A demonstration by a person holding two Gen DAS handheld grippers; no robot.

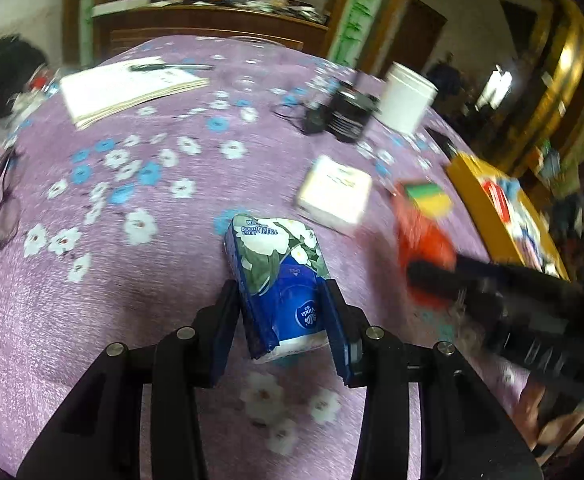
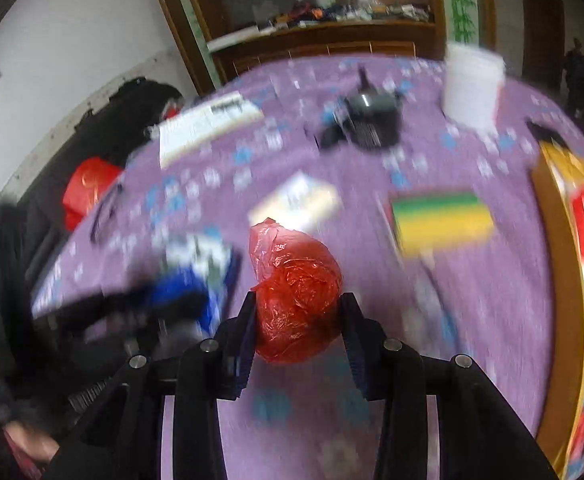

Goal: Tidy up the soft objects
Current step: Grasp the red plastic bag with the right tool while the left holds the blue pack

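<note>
Left hand-held gripper (image 1: 284, 320) clamped on tissue pack (image 1: 278, 276), right hand-held gripper (image 2: 297, 320) squeezing red bag (image 2: 297, 300); both lifted, probably for regrouping.

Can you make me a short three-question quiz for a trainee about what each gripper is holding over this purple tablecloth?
1. True or false: the left gripper is closed on a blue tissue pack.
2. What is between the right gripper's fingers? A) sponge B) red plastic bag C) white cup
3. Fill in: beyond the red plastic bag, a green and yellow ____ lies on the tablecloth.

Key: 1 true; 2 B; 3 sponge.
</note>
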